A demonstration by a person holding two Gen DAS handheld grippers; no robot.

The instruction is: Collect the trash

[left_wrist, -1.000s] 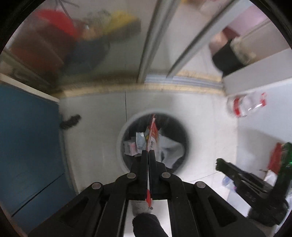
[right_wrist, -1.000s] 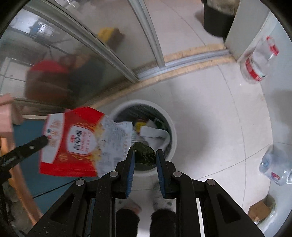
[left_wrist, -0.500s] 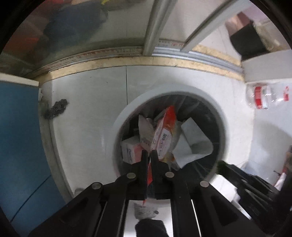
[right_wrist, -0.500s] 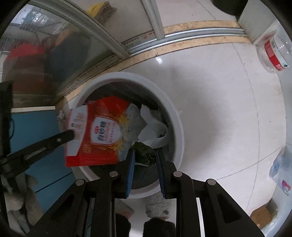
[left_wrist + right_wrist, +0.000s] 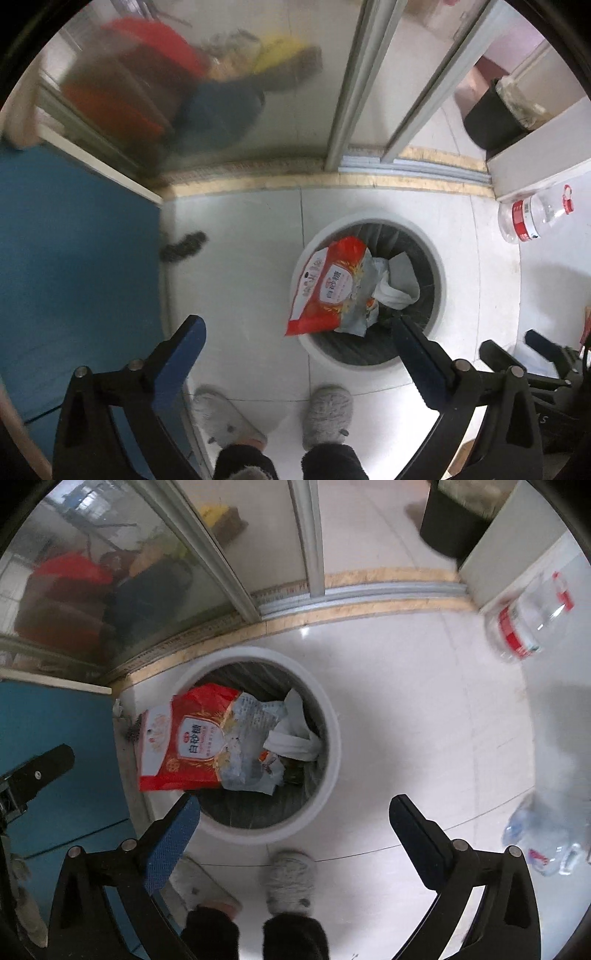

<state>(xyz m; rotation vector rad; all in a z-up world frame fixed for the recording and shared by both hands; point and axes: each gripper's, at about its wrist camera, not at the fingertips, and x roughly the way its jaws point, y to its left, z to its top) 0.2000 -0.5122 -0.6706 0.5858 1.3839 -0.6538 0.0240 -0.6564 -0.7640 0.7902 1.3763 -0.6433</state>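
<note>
A round white trash bin (image 5: 437,273) (image 5: 332,746) stands on the pale tiled floor. A red and white sugar bag (image 5: 328,288) (image 5: 192,746) lies across its left rim on top of other trash, next to white crumpled paper (image 5: 295,738). My left gripper (image 5: 297,332) is open and empty, above and in front of the bin. My right gripper (image 5: 295,812) is open and empty above the bin's near rim. A dark green scrap (image 5: 291,773) lies inside the bin.
A clear bottle with a red label (image 5: 532,218) (image 5: 524,620) lies on the floor at right; another bottle (image 5: 546,838) lies at lower right. A blue cabinet (image 5: 66,266) stands at left. Glass sliding doors (image 5: 258,74) run behind. My slippered feet (image 5: 325,417) stand below. A black bin (image 5: 491,114) stands far right.
Both grippers have opened. The left let go of the red bag, which now rests on the bin. The right let go of the dark green scrap. Both have risen away from the bin.
</note>
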